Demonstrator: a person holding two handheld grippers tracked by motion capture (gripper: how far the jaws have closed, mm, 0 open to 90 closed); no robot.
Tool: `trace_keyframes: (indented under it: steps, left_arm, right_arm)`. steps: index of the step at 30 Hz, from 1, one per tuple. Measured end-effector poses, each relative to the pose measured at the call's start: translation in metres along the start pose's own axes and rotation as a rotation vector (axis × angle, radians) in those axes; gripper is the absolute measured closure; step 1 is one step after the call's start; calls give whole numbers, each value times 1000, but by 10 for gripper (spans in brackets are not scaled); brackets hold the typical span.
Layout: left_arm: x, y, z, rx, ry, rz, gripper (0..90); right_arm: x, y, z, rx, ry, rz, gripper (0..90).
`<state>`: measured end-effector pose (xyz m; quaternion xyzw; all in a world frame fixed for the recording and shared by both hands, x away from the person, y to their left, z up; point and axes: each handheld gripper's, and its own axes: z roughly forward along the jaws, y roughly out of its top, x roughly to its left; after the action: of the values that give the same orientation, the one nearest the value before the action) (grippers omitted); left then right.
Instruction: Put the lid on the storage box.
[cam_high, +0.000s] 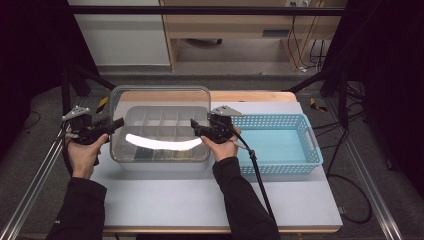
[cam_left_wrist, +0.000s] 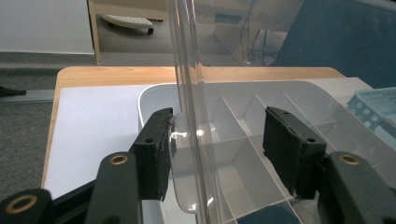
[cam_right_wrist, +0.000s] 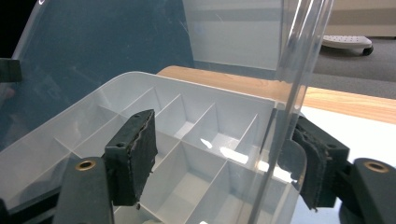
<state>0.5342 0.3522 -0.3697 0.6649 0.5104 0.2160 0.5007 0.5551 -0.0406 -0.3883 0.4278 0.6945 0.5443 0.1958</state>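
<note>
Opening a clear compartment box (cam_high: 160, 132) by its hinged lid (cam_high: 160, 100), with the lid now standing about upright off the back edge, so apparently at the release stage of the lift. Sitting on the pale mat (cam_high: 200, 195) at table centre, just left of the blue basket (cam_high: 280, 142). Left gripper (cam_high: 116, 123) held level at the box's left side, pointing inward, jaws spread; in the left gripper view, lid edge (cam_left_wrist: 189, 93) rising between the pads, perhaps brushing the left pad (cam_left_wrist: 156, 149), well apart from the right one, no pinch visible. Right gripper (cam_high: 196, 126) mirroring this from the right side, likewise spread, lid edge (cam_right_wrist: 299, 56) standing between its pads (cam_right_wrist: 135, 154) without being pressed. Forearms in from below, hands wrapped round the handles, wrists roughly level. Next, probably: backing both grippers outward, clear of the lid rim, without knocking it shut, then reaching toward the dividers (cam_right_wrist: 187, 140).
</note>
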Motion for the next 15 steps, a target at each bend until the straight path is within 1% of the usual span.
trace_keyframes:
  steps: [4,6,15]
  left_arm:
    - [1,-1,3,7,-1,-5,425]
    - [2,-1,4,11,-1,-6,425]
    - [7,-2,9,23,-8,-18,419]
  right_arm:
    - [0,-2,4,1,-8,-6,275]
    - [0,-3,6,-1,-9,-1,265]
    - [-1,-7,13,-2,-17,3,240]
